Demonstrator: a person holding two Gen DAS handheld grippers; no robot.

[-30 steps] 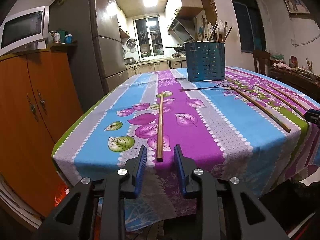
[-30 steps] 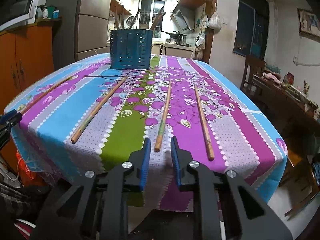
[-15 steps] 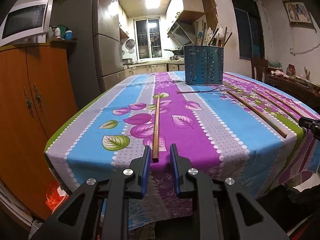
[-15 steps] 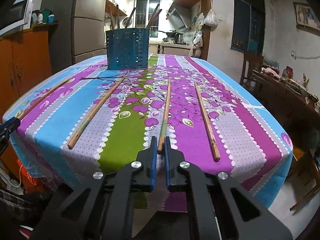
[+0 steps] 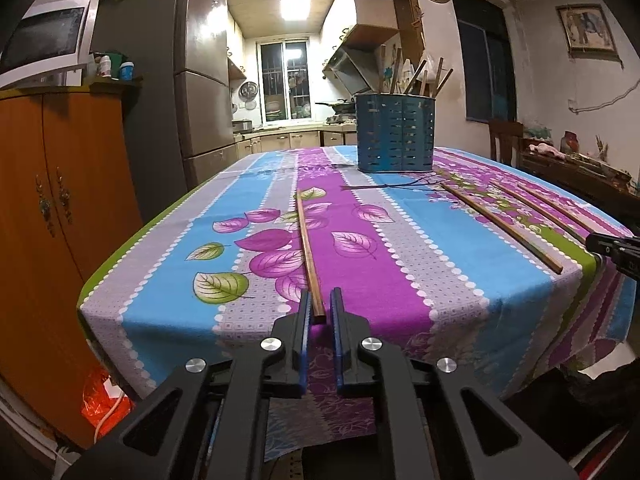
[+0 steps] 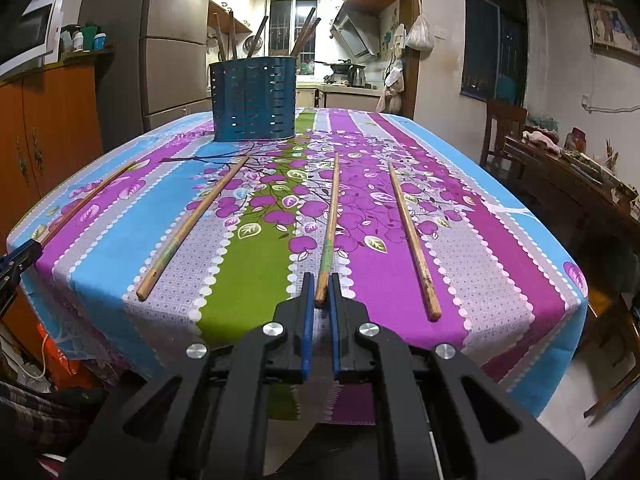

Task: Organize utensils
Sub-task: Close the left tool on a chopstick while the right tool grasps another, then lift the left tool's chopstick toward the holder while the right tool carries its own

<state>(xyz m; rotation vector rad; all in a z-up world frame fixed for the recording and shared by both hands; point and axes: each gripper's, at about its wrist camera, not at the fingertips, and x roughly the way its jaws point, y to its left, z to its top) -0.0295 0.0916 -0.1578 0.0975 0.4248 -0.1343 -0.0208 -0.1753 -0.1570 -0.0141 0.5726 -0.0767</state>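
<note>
Left gripper (image 5: 320, 312) low in the middle of its frame, jaws just drawn in and clamped on the near end of a wooden chopstick (image 5: 307, 248) that runs away up the purple stripe of the desk (image 5: 400, 280) toward mid-frame. Right gripper (image 6: 321, 298) likewise low centre in its own view, jaws pinched on the near end of another chopstick (image 6: 332, 216), green-banded close to the grip, lying along the edge of a purple stripe. Flat on the cloth to either side of that one: a chopstick left of it (image 6: 192, 224) slanting toward the upper middle, a chopstick right of it (image 6: 410, 236), and, well apart at the left edge, the stick held by the other hand. Blue slotted holder (image 6: 254, 98) upright at the far end of the desk, upper middle of the right view and upper right of centre in the left view, several sticks poking up out of it. Orange cabinet (image 5: 60, 208) along the left side, refrigerator (image 5: 200, 92) behind it.
</note>
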